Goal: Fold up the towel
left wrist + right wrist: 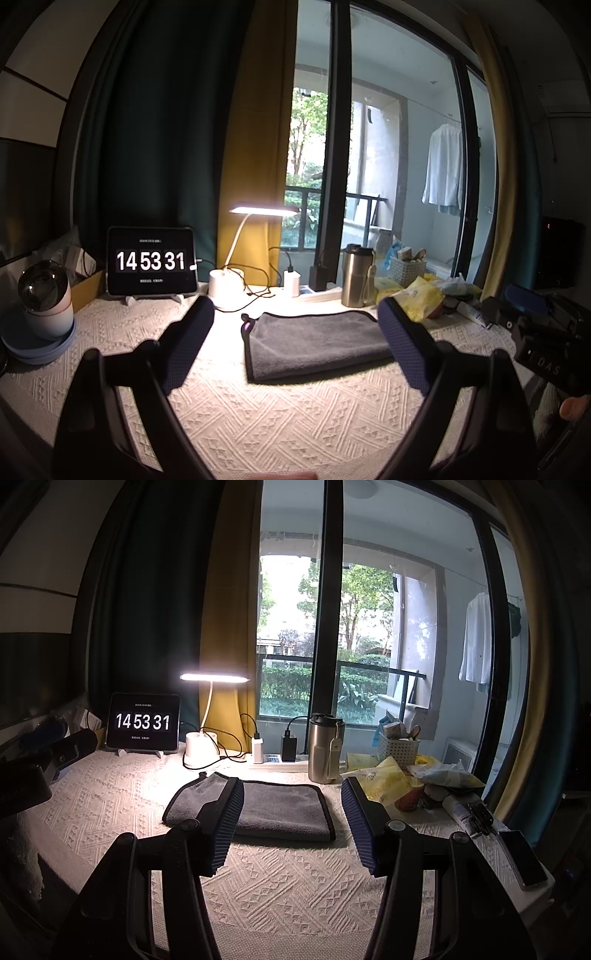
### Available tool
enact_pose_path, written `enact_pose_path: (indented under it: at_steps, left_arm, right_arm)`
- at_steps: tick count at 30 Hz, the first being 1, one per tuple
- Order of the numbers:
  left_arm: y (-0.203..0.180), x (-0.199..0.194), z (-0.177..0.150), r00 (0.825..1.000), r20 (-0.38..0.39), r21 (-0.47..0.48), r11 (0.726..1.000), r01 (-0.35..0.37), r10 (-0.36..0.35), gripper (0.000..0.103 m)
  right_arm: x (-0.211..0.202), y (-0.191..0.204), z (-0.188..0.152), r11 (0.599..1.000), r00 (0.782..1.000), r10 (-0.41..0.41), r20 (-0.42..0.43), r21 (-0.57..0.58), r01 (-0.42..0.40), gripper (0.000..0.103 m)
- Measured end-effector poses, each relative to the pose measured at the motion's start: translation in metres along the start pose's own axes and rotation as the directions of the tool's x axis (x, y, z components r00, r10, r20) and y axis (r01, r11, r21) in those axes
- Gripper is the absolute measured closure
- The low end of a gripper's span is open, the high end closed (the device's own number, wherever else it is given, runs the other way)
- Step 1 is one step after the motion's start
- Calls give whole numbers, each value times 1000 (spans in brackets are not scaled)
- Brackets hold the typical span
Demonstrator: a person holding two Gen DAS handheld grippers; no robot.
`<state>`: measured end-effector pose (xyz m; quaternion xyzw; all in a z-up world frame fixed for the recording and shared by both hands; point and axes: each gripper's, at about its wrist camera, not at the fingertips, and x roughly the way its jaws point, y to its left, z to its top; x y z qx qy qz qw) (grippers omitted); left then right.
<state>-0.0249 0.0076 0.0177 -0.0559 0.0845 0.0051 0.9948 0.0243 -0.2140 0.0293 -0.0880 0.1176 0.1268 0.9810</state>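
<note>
On the white tablecloth [280,886] lies the folded grey towel [284,808]; left gripper [295,339] and right gripper [291,823] hover nearer, jaws wide, holding nothing.

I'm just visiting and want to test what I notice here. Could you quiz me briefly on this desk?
1. True or false: the grey towel lies flat on the cloth, held by neither tongs.
2. What time shows on the clock?
3. What stands nearest the towel's far right corner: A lamp, B steel mug, C phone?

Key: 1 true; 2 14 53 31; 3 B.
</note>
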Motion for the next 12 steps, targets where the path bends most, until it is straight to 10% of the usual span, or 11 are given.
enact_pose_path:
  at_steps: [12]
  left_arm:
    - [-1, 3, -5, 1000, -13, -8, 1000, 12, -12, 12]
  right_arm:
    - [0, 2, 0, 1000, 1000, 12, 6, 2, -12, 45]
